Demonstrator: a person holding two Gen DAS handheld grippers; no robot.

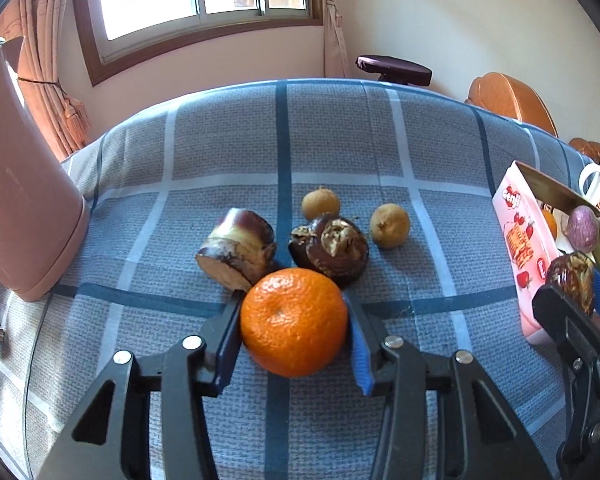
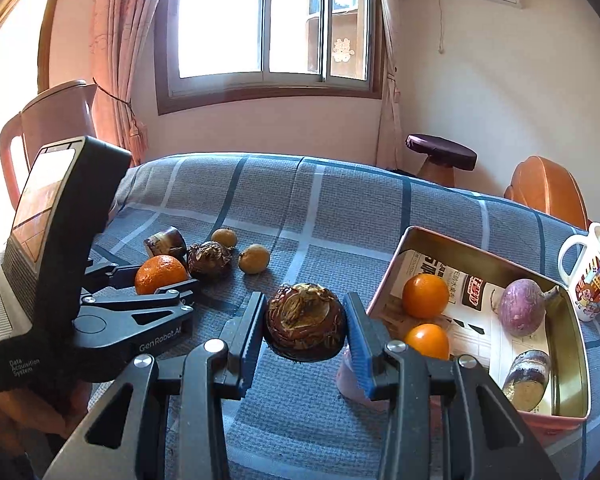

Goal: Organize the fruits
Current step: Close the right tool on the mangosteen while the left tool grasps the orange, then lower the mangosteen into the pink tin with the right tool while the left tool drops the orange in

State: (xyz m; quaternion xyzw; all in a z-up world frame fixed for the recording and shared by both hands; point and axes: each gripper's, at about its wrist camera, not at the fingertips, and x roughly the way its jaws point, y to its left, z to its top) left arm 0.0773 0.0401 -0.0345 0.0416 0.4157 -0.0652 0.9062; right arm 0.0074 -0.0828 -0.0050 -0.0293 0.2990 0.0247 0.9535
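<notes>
A round table draped in a blue-grey checked woven cloth (image 1: pixel 340 140) fills the room below a bright window. On its left edge stands a tall pink plastic kettle (image 1: pixel 16 184). To the right sits a rectangular pink biscuit tin with a gold metal interior (image 2: pixel 572 364), lined with printed paper; it appears to be the collecting box, since it already holds two round oranges (image 2: pixel 425 295), a purple-skinned sweet potato (image 2: pixel 523 307) and a short cut piece of purple sugarcane (image 2: pixel 527 376). Just beyond the tin stands a white mug with a cartoon print (image 2: pixel 592 276).

The left gripper (image 1: pixel 294 320), black with blue pads, has its jaws pressed against both sides of a bright orange mandarin (image 1: pixel 294 322) that looks to be resting on the cloth, gripped and probably ready to lift. Right behind the mandarin lie another cut sugarcane piece (image 1: pixel 238 250) and a dark brown, flaky water chestnut (image 1: pixel 332 248), nearly touching it, so a clean lift matters. Two small tan longans (image 1: pixel 321 203) sit further back.

The right gripper (image 2: pixel 304 326) is closed on a second dark brown water chestnut (image 2: pixel 305 324), held above the cloth just beside the tin's near wall, seemingly on its way in.
</notes>
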